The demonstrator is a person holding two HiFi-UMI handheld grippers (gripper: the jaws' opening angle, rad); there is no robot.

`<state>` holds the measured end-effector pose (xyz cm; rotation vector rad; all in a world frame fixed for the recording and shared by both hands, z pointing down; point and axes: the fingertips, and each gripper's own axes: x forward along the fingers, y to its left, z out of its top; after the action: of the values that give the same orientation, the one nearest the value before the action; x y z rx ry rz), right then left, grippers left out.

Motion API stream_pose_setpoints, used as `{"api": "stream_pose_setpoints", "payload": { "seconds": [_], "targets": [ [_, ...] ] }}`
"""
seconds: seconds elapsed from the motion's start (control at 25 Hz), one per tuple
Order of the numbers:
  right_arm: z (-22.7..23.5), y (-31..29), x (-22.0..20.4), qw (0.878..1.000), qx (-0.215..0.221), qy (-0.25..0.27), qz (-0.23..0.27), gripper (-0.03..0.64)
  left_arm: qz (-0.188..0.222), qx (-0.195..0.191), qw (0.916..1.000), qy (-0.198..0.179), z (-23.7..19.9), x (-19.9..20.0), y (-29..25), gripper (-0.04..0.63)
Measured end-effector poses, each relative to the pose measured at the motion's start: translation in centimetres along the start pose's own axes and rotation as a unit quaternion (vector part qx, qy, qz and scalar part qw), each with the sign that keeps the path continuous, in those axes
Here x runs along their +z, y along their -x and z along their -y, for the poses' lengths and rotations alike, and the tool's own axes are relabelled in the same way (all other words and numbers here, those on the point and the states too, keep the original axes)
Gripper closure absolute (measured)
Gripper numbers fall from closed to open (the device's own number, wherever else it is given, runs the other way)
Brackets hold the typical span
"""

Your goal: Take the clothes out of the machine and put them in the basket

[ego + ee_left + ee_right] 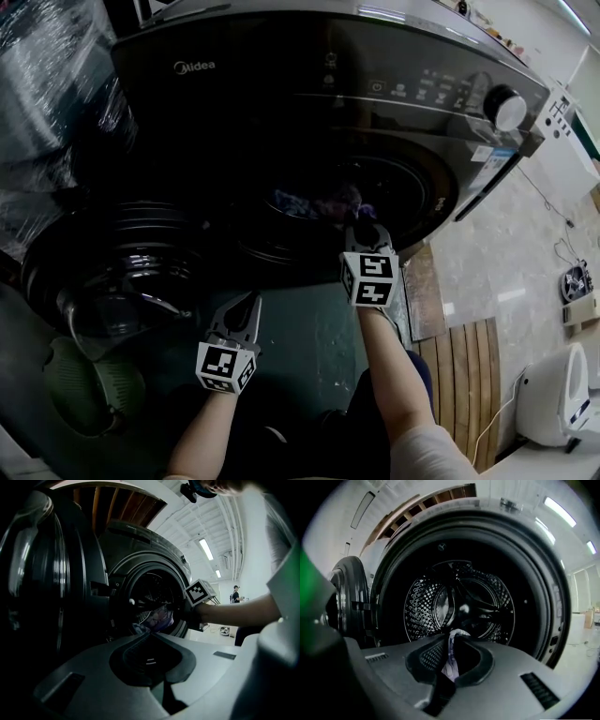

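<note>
The dark front-loading washing machine [281, 84] has its round door [122, 272] swung open to the left. My right gripper [361, 223] is at the mouth of the drum [459, 602], shut on a white and purple patterned cloth [451, 660] that runs between its jaws. The cloth [314, 202] hangs at the drum's lip and also shows in the left gripper view [159, 618]. My left gripper [251, 302] hovers lower, in front of the machine, with its jaws together and nothing in them. A green basket [89, 384] sits on the floor at lower left, under the door.
A plastic-wrapped bulk [47, 94] stands left of the machine. To the right are a pale tiled floor, a wooden strip [464, 375] and a white appliance [553, 394]. A person [236, 594] stands far off in the room.
</note>
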<state>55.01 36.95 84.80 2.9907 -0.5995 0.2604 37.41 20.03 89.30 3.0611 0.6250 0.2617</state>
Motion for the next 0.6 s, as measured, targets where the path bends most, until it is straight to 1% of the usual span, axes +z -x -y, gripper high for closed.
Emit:
{"api": "stream_pose_setpoints", "payload": {
  "seconds": [0.24, 0.48, 0.6],
  "targets": [
    [0.1, 2.2, 0.7, 1.0, -0.001, -0.004, 0.012, 0.591, 0.002, 0.0, 1.0, 0.008, -0.1, 0.0, -0.5, 0.575],
    [0.5, 4.3, 0.9, 0.998, 0.02, -0.049, 0.03, 0.591, 0.009, -0.004, 0.9998, 0.016, 0.0, 0.1, -1.4, 0.575],
    [0.2, 5.2, 0.8, 0.998, 0.026, -0.056, 0.033, 0.591, 0.01, -0.003, 0.9998, 0.017, 0.0, 0.1, -1.5, 0.575]
  ]
}}
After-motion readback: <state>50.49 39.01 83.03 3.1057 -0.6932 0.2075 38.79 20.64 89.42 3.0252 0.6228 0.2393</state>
